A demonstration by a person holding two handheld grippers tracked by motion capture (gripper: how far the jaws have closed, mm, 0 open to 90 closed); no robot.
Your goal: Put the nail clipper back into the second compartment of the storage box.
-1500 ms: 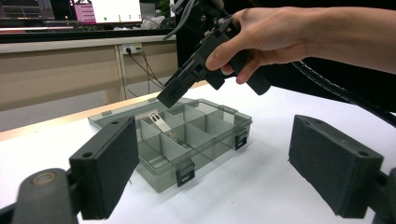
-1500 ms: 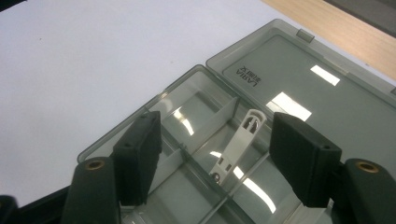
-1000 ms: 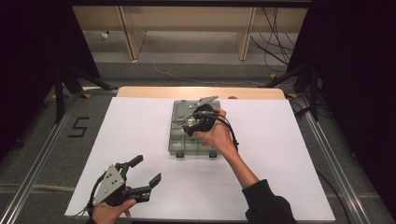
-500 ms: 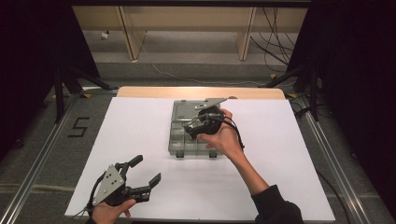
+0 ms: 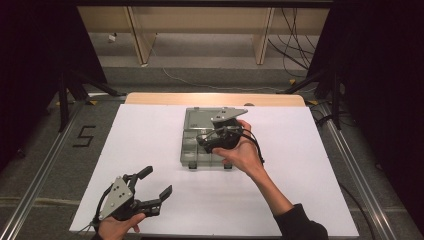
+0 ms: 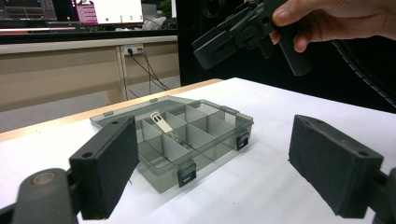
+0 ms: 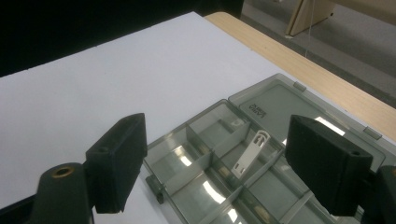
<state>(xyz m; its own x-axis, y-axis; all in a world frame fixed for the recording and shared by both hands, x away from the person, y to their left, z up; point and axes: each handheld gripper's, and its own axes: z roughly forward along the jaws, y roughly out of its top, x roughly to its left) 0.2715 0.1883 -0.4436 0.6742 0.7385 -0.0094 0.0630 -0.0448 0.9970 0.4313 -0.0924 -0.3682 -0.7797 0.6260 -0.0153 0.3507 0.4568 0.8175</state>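
Hovering right hand-held gripper [image 5: 206,144], open organizer box [image 5: 200,142], floor mark "5" [image 5: 84,136]

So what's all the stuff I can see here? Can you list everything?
compartment box: one, clear smoky grey, lid open and lying flat, middle of the table
small clip: one, white, flat strip lying inside one compartment of the box
table cover: one, white, spread over the table
table edge: one, light wood, along the far side
number 5 mark: one, black, on the floor left of the table
left gripper: one, black with a grey plate, jaws open, near the table's front left corner
right gripper: one, black, jaws just opened wide, nothing between them, above the box
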